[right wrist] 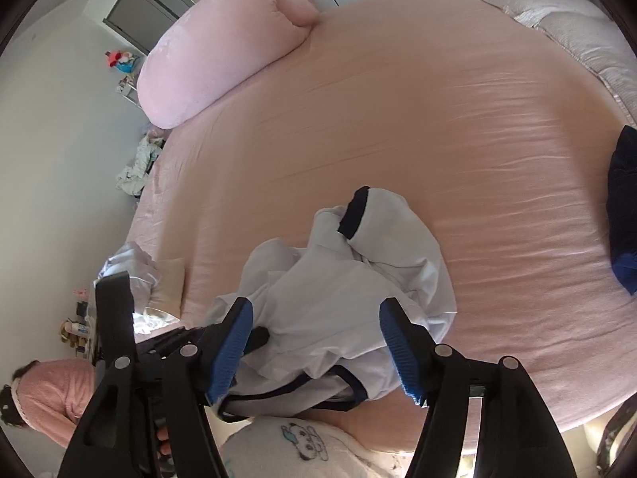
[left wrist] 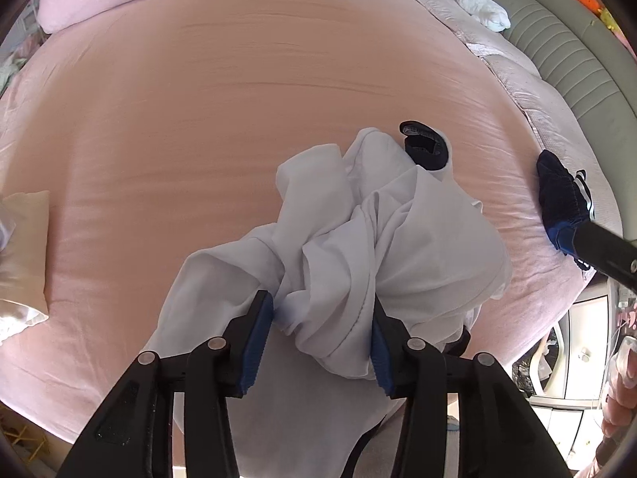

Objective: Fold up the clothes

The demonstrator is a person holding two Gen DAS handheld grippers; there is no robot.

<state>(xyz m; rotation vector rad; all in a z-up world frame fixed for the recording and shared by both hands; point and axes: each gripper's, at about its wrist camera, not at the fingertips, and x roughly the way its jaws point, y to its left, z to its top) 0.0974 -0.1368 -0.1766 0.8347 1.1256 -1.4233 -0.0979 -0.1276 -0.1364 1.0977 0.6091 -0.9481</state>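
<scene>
Garment under inspection: a crumpled white fabric top with dark navy trim (left wrist: 358,239), lying bunched at the near edge of the bed, part of it draping over that edge. One dark navy cuff (left wrist: 424,147) points toward the far side of the heap; in the right wrist view a navy band (right wrist: 354,213) sits at the far end and navy piping runs along the near hem.

Left gripper (left wrist: 322,342): black arms with blue pads, pointed steeply down at the near part of the heap. A thick fold of the white fabric sits between the pads, and both pads appear to press on it.

Right gripper (right wrist: 316,348): jaws spread wide above the white top. Cloth lies beneath and between the fingers, but the pads stand clear of it and grip nothing. Part of this tool shows at the right edge of the left wrist view.

Support: a peach-pink bed sheet (left wrist: 239,99), lightly wrinkled, covering the mattress.

Surroundings: a small dark navy garment with white stripes (left wrist: 561,195) lies at the right of the bed, well apart from the white top. A rolled pink plush quilt (right wrist: 223,55) rests at the far left. A cream cushion (left wrist: 24,247) lies at the left edge. A grey padded headboard (left wrist: 577,59) curves along the far right.
</scene>
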